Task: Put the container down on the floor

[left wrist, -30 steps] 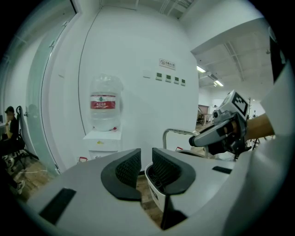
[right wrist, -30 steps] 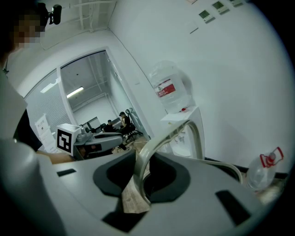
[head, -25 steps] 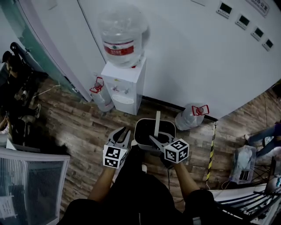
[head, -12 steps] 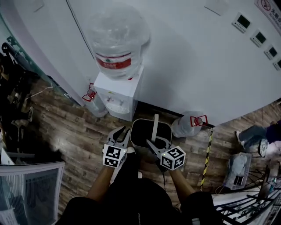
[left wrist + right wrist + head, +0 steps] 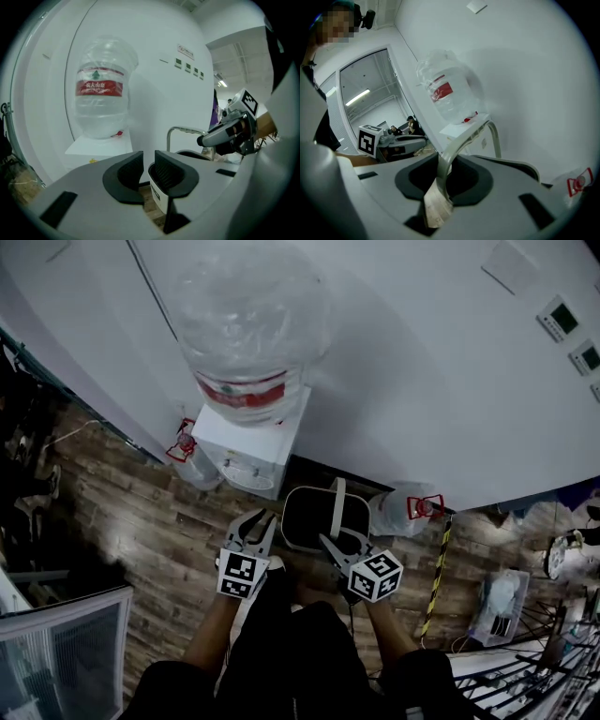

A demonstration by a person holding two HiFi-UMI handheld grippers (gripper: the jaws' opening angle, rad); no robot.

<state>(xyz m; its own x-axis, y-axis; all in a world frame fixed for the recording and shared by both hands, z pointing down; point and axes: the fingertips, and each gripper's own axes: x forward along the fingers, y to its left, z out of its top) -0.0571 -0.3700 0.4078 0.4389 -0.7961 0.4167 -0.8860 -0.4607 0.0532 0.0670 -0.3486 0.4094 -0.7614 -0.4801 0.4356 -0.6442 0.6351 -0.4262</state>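
Observation:
The container (image 5: 314,521) is a dark bucket with a pale rim and a grey arched handle (image 5: 337,507). It hangs in front of the wall, right of the water dispenser. My right gripper (image 5: 336,545) is shut on that handle; its jaws are closing, and the handle (image 5: 459,150) runs up between them (image 5: 443,180) above the rim (image 5: 520,166). My left gripper (image 5: 255,521) hovers just left of the container with nothing in it. Its jaws (image 5: 146,171) stand a narrow gap apart, and past them I see the container's white side (image 5: 157,197) and its handle (image 5: 180,131).
A white water dispenser (image 5: 248,432) with a large bottle (image 5: 248,324) stands against the wall. Empty bottles with red caps lie on the wooden floor to its left (image 5: 192,460) and right of the container (image 5: 398,507). Yellow-black tape (image 5: 433,577) and a glass partition (image 5: 56,643) flank me.
The head view has moved closer to the dispenser and wall. The container stays held in my right gripper and my left gripper keeps its place beside it.

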